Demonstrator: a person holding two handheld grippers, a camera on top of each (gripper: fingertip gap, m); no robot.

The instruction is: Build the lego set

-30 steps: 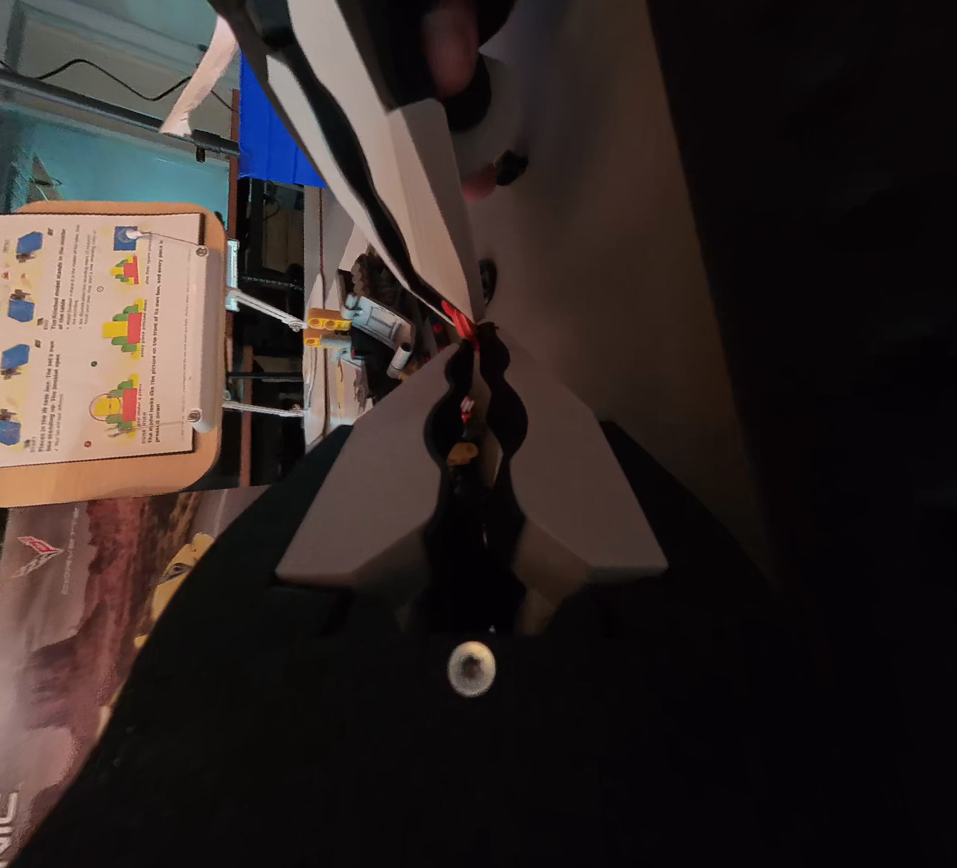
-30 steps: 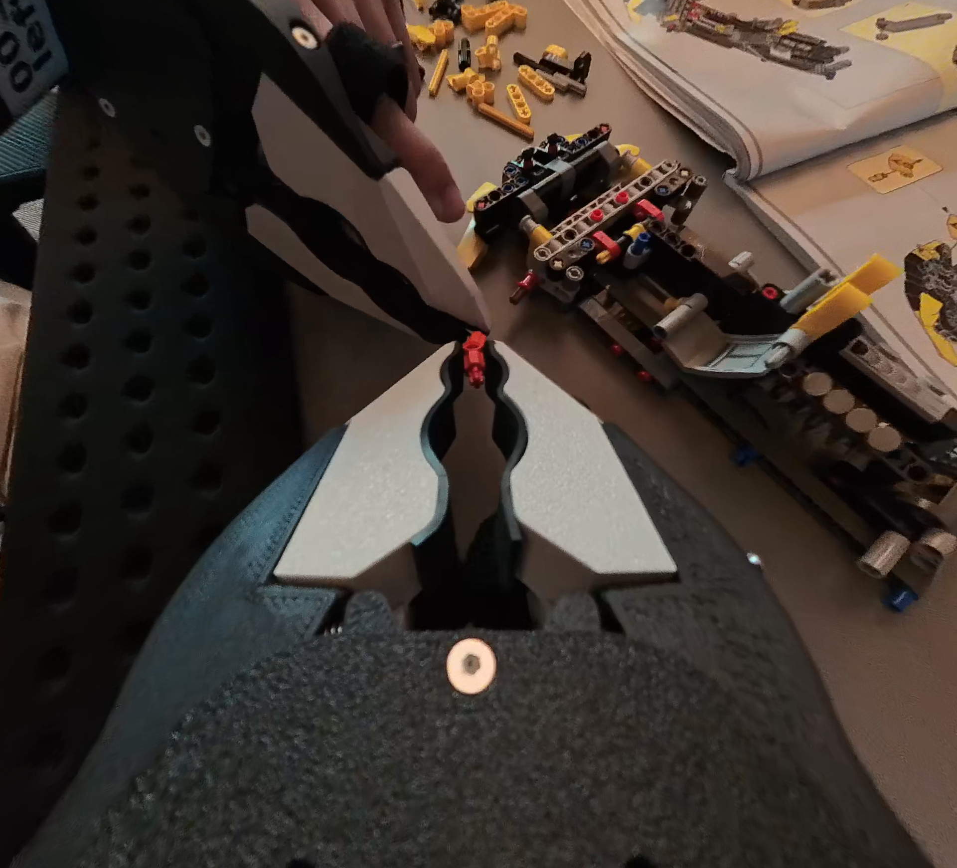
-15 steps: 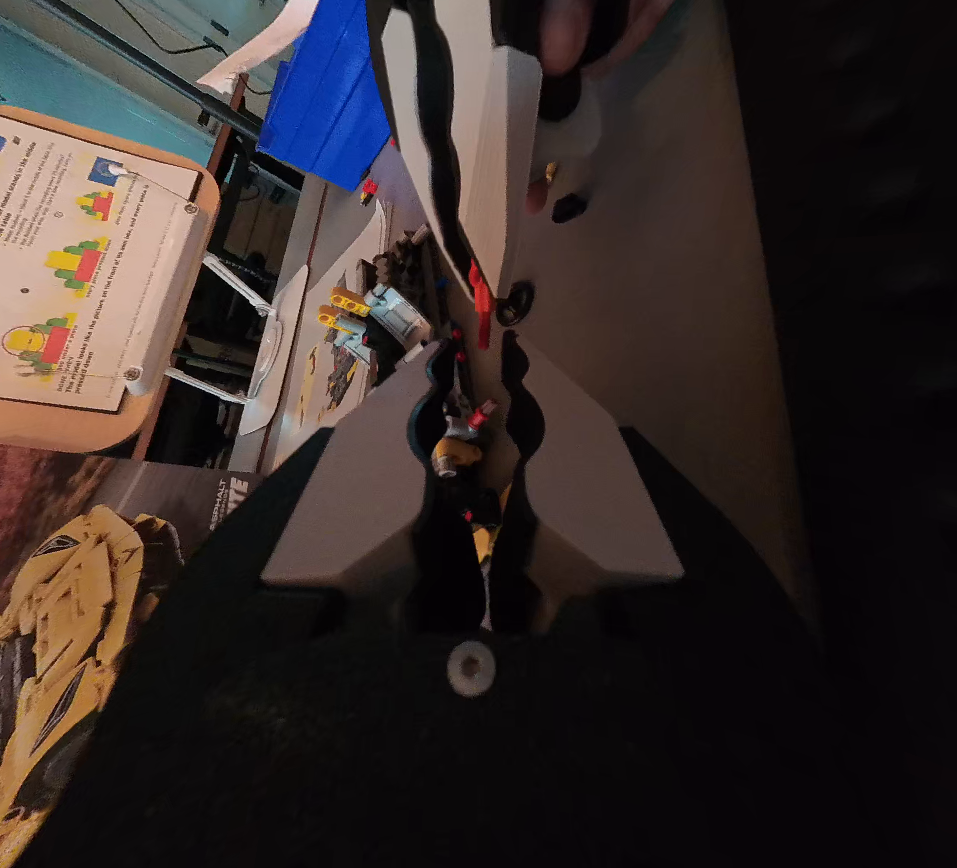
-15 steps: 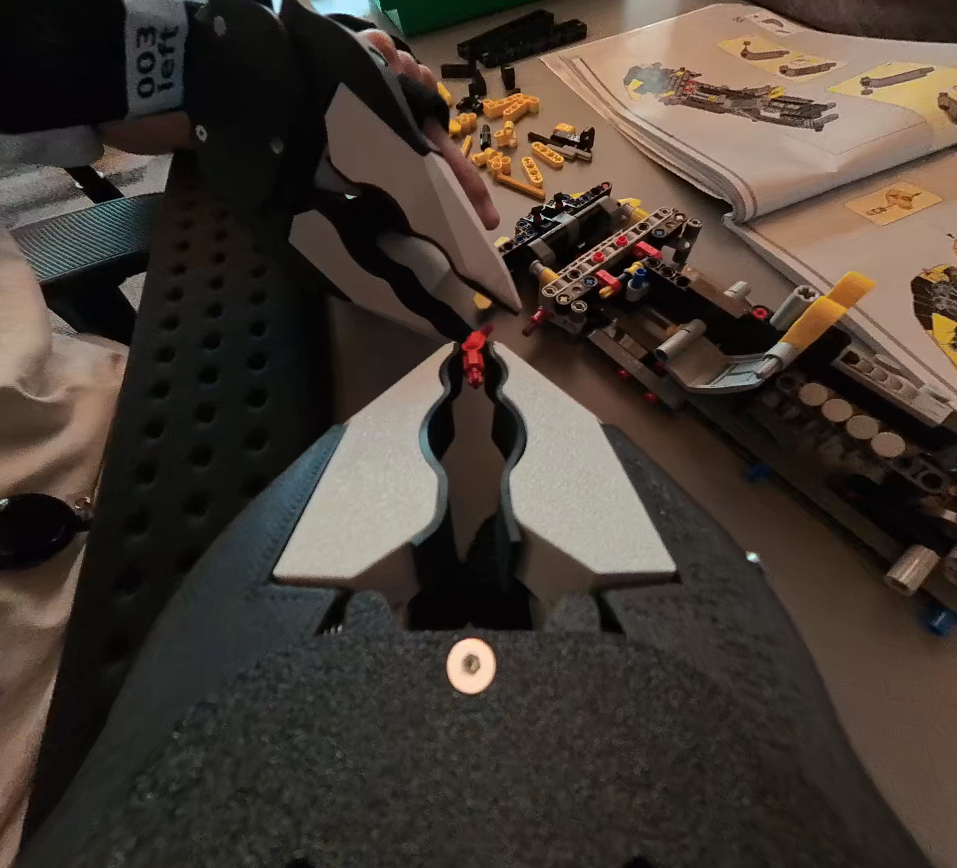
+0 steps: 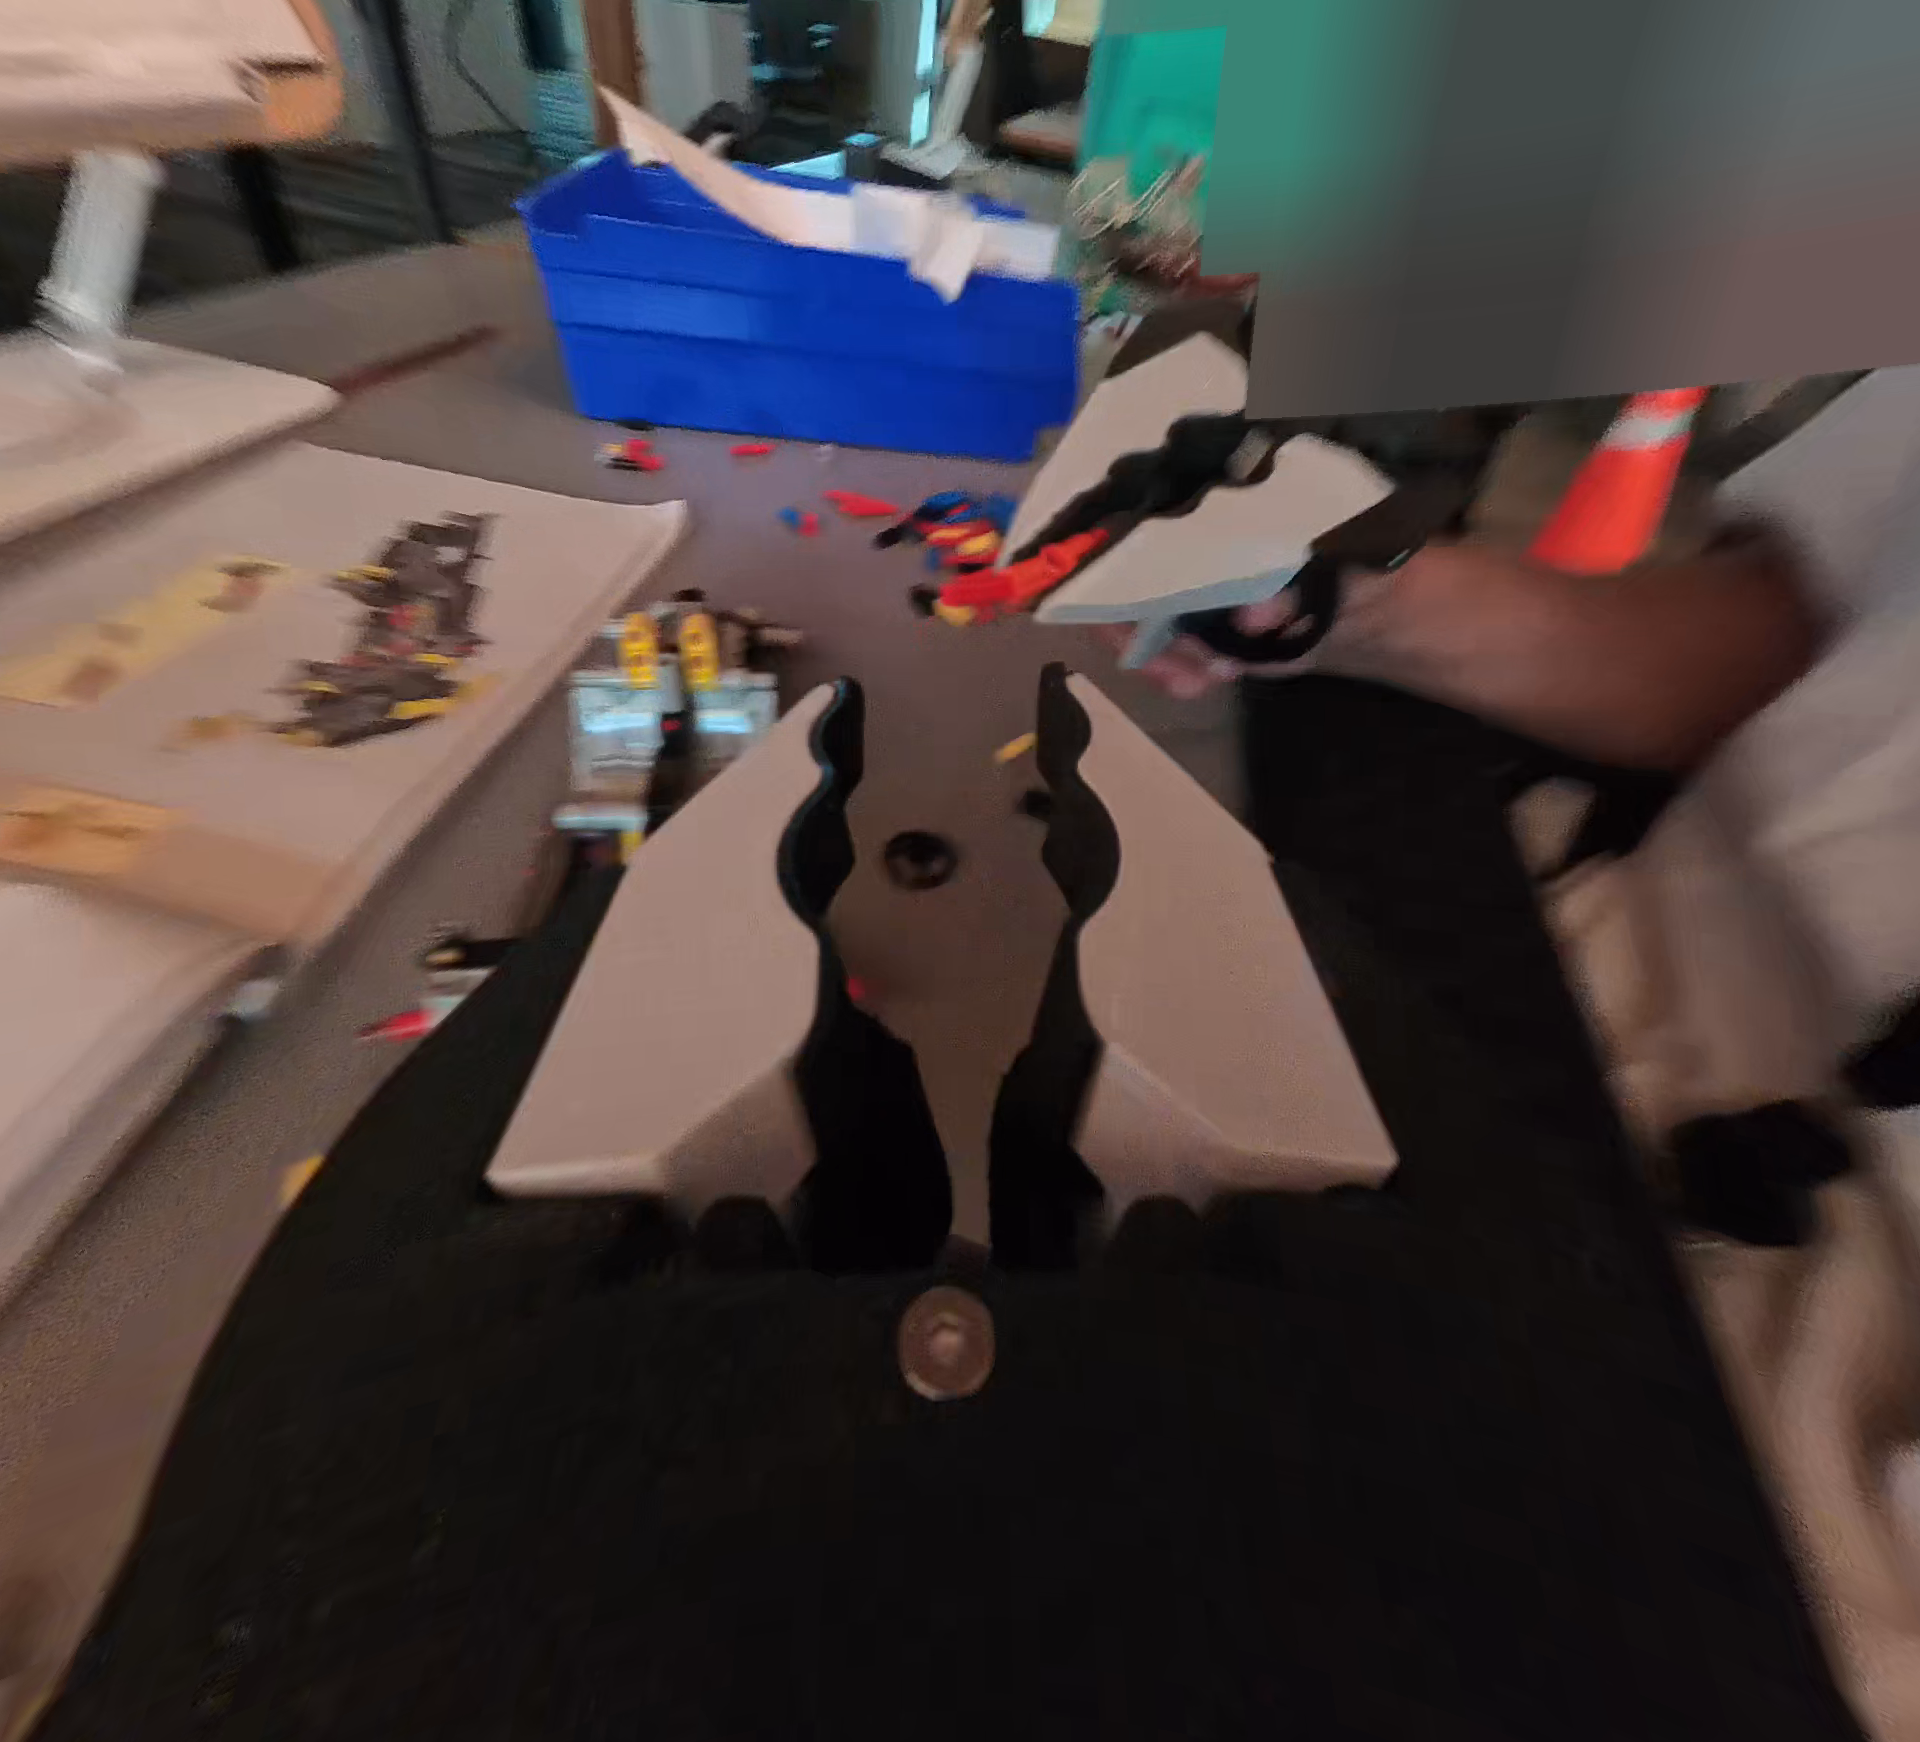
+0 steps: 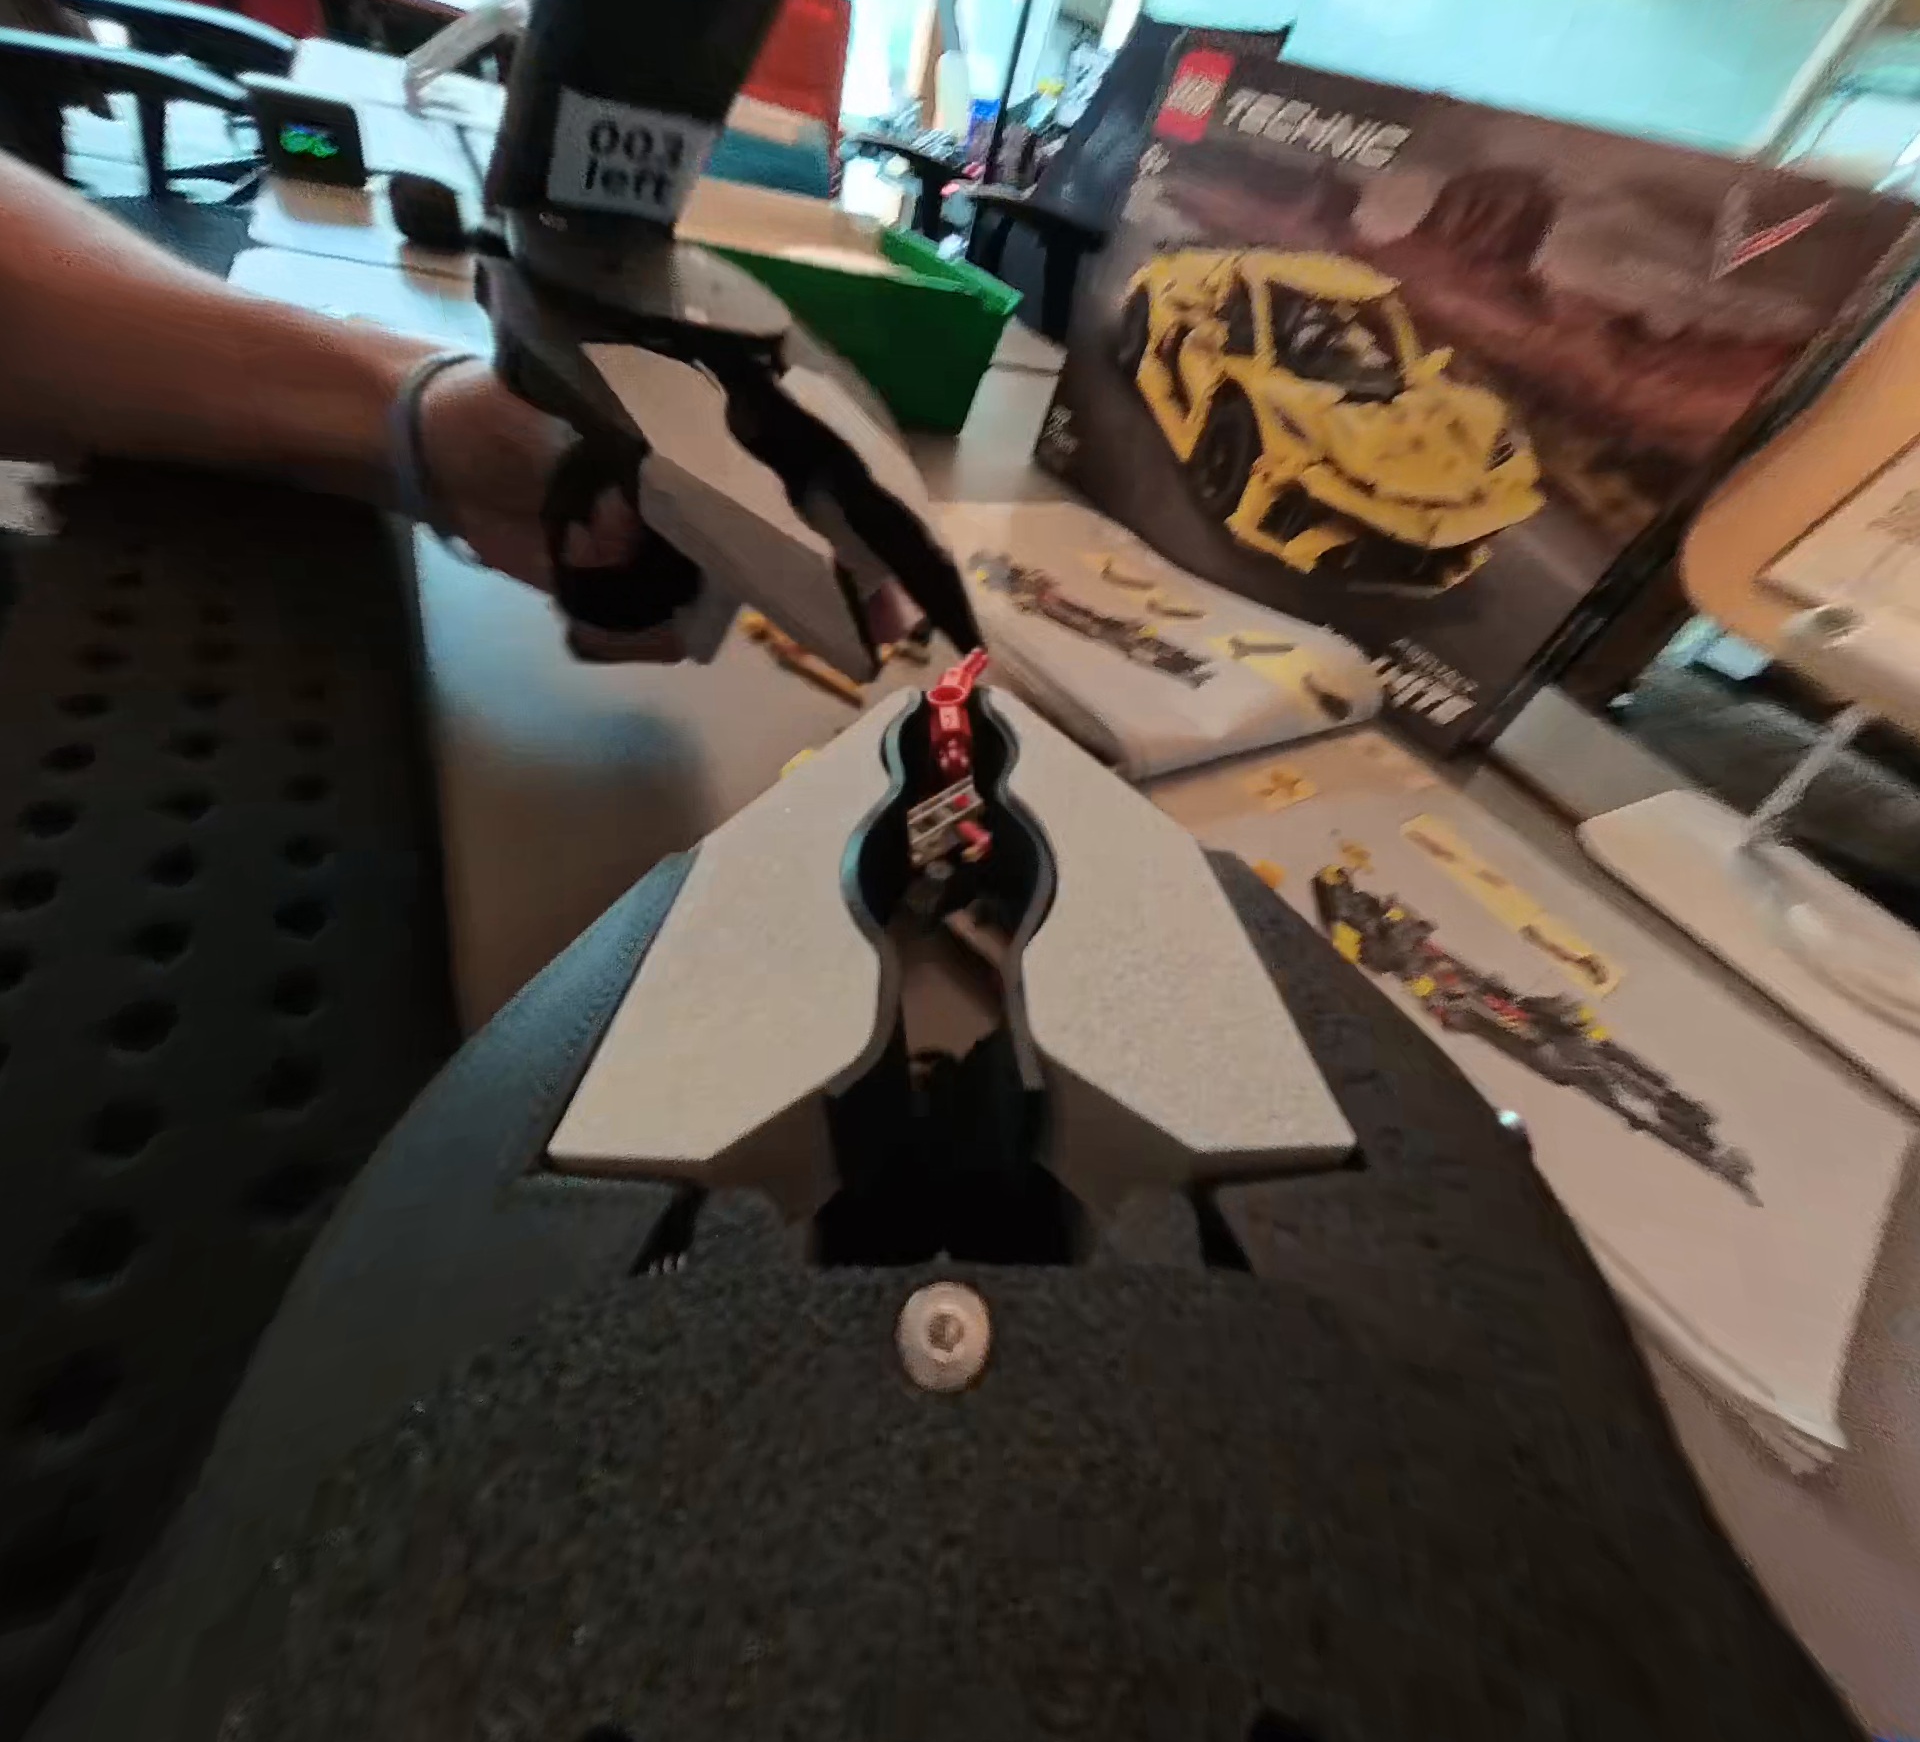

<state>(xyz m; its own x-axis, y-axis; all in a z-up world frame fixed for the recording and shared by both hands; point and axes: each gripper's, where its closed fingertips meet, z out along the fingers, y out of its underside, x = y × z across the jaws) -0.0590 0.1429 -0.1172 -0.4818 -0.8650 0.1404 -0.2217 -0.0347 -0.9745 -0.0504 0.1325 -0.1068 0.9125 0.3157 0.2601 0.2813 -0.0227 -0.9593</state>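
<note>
We hold a small red lego pin (image 6: pixel 954 724) pinched between the tips of our right gripper (image 6: pixel 951 705), fingers pressed together on it, well above the grey table (image 6: pixel 582 778). Only the left wrist view shows that pin side-on, sticking out toward 8 o'clock from the right gripper (image 5: pixel 1049 580); there it looks orange-red and smeared. Our left gripper (image 5: pixel 948 695) is spread wide with nothing between its fingers, and through the gap we see a small black round piece (image 5: pixel 914 856) on the table. From the right wrist view the left gripper (image 6: pixel 914 622) hangs at 11 o'clock of the pin, just beside it, though we cannot tell whether they touch.

Only the left view shows the partly built grey and yellow lego model (image 5: pixel 670 705) at 10 o'clock, the loose red, blue and yellow pieces (image 5: pixel 935 529) at 12 o'clock and the blue plastic bin (image 5: pixel 800 342) behind them. Only the right view shows the dark set box with a yellow car (image 6: pixel 1403 404) at 1 o'clock. The open instruction booklet (image 6: pixel 1153 664) lies before that box.
</note>
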